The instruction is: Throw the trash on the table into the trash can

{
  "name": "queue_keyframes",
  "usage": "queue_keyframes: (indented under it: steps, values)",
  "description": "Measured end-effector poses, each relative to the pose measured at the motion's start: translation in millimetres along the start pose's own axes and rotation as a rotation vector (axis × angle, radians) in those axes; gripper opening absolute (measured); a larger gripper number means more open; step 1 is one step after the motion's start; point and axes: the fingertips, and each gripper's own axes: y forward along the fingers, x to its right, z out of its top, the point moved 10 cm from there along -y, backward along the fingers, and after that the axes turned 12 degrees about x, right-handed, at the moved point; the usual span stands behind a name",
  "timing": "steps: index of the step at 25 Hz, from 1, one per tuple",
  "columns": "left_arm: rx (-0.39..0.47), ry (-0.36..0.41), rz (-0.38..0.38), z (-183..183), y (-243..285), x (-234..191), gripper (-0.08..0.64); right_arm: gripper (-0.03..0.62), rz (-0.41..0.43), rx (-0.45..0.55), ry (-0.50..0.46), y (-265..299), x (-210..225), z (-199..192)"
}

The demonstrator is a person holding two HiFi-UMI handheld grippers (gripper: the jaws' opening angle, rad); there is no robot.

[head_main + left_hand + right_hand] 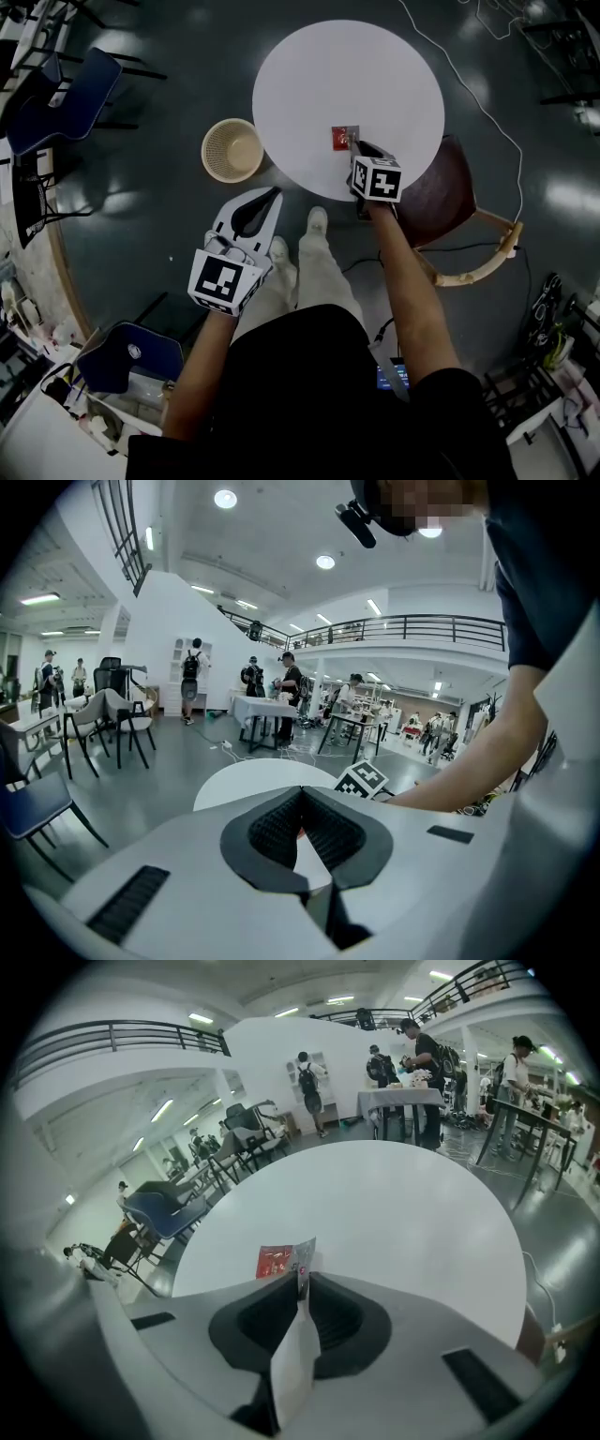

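Observation:
A small red wrapper (341, 137) lies near the front edge of the round white table (347, 75). My right gripper (354, 145) points down at it from the near side. In the right gripper view the wrapper (277, 1261) has its silvery edge pinched between the meeting jaw tips of the right gripper (303, 1274). My left gripper (275, 194) hangs off the table over the floor, shut and empty, its tips touching (302, 794). The tan woven trash can (232, 150) stands on the floor against the table's left side, just beyond the left gripper.
A brown chair (442, 192) is tucked under the table's right side. Blue chairs stand at far left (56, 94) and near left (131, 356). A white cable (487, 103) runs over the dark floor. People stand far off (192, 677).

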Motion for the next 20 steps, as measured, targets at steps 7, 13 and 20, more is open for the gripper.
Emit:
queue_keyframes:
  steps: [7,13,20]
  values:
    - [0.001,-0.001,0.008,0.7,-1.0,-3.0,0.015,0.023,0.023,0.022,-0.01,-3.3,-5.9,6.6]
    - [0.025,-0.001,0.01,11.0,0.8,-1.0,0.015,0.02,0.06,0.044,-0.024,-15.8,-13.0,17.6]
    - [0.044,-0.006,0.038,17.5,9.1,2.7,0.015,0.02,0.118,0.08,-0.031,-24.6,-8.8,27.8]
